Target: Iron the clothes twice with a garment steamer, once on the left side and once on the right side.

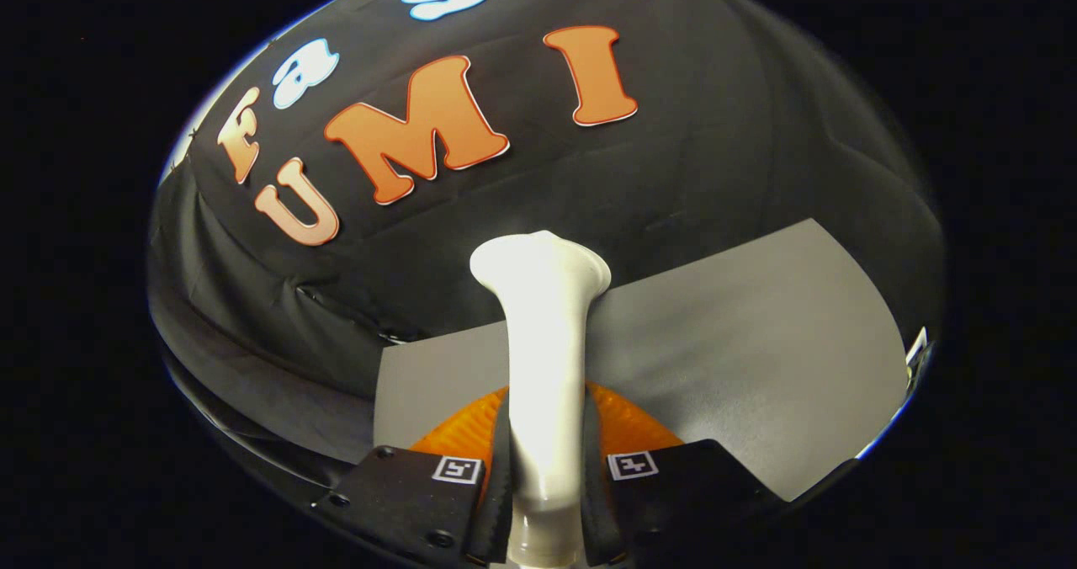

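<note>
While the gripper (545,476) stood nearly closed, both fingers (501,468) pressed on the white handle of the garment steamer (543,342), one on each flank, so the tool was firmly clamped between them. Just behind the grip, an orange translucent part (627,422) bulged out on either side of the handle; whether it belonged to the steamer or to the gripper could not be told. From the fingers the handle ran forward and flared into a rounded head (540,264), which pointed away toward the booth wall. Beyond and below the head lay a grey sheet (757,342), flat and smooth, which I judged to be the surface for the ironing; no garment could be made out on it, and no steam was visible. Farther still hung the black cloth wall (740,131).

By my reading, the steamer was in hand and carried in the air, with neither pass yet under way. To do the step well, the grip ought to be kept square on the handle so the head does not twist, then the head lowered flat toward the fabric and drawn in one steady, unhurried stroke down the left side before the same is done on the right.
</note>
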Motion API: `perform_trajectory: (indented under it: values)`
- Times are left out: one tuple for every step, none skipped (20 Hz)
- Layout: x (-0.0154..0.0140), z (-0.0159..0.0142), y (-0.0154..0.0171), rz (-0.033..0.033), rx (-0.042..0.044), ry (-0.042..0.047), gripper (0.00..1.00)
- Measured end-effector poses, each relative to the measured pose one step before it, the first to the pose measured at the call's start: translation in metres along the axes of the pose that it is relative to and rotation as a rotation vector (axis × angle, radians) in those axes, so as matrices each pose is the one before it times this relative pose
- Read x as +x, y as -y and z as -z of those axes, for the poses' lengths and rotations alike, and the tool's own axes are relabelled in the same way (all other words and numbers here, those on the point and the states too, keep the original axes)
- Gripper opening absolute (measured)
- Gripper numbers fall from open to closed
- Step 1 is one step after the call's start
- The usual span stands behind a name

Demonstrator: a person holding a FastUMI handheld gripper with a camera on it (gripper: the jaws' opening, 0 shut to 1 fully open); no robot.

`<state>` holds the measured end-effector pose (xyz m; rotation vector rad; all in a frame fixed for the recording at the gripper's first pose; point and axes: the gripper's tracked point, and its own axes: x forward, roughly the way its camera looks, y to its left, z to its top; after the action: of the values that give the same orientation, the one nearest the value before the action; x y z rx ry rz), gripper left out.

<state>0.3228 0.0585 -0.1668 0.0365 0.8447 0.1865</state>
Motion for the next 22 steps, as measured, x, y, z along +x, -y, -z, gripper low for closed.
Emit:
perform_trajectory:
  values:
    - [-0.00599,0.00308,-0.00255,0.01169,0.00539,0.01297,0.41]
    - [-0.00662,0.00381,-0.00122,0.01304,0.00627,0.01392,0.41]
    - [-0.00634,0.00415,-0.00314,0.01085,0.00184,0.01002,0.41]
    - [-0.00756,0.00301,-0.00416,0.00727,0.00538,0.01787,0.41]
    - [-0.00903,0.00376,-0.00443,0.00466,0.00509,0.01296,0.4]
    - [-0.01026,0.00425,-0.00432,0.00506,0.00708,0.01516,0.41]
    - [-0.00987,0.00404,-0.00521,0.00588,0.00411,0.01469,0.4]
    - [-0.01152,0.004,-0.00397,0.00529,0.00309,0.01502,0.4]
    - [-0.01006,0.00399,-0.00634,0.00492,0.00074,0.01603,0.4]
    - [-0.01064,0.00301,-0.00632,0.0057,0.00317,0.01962,0.4]
    - [-0.01153,0.00303,-0.00703,0.0047,-0.00196,0.01472,0.4]
    - [-0.01052,0.0032,-0.00721,0.0017,0.00041,0.01814,0.4]
    - [-0.01136,0.00302,-0.00844,-0.00036,0.00316,0.01732,0.4]
    - [-0.01014,0.00266,-0.00895,-0.00477,0.0046,0.01433,0.4]
    - [-0.01092,0.00384,-0.00988,-0.01012,0.0072,0.01123,0.4]
    - [-0.01045,0.00438,-0.0127,-0.01756,0.00742,0.00987,0.4]
    - [-0.01002,0.0024,-0.01422,-0.01992,0.00848,0.01527,0.4]
    - [-0.01092,0.00267,-0.01256,-0.01802,0.00106,0.01135,0.4]
    - [-0.00913,0.0027,-0.0133,-0.01515,-0.00464,0.01475,0.4]
    - [-0.00997,0.00122,-0.01219,-0.01511,-0.00614,0.01841,0.4]
    - [-0.0092,0.00037,-0.01169,-0.01383,-0.00763,0.01577,0.4]
    - [-0.00799,-0.0013,-0.01196,-0.01186,-0.00511,0.02349,0.4]
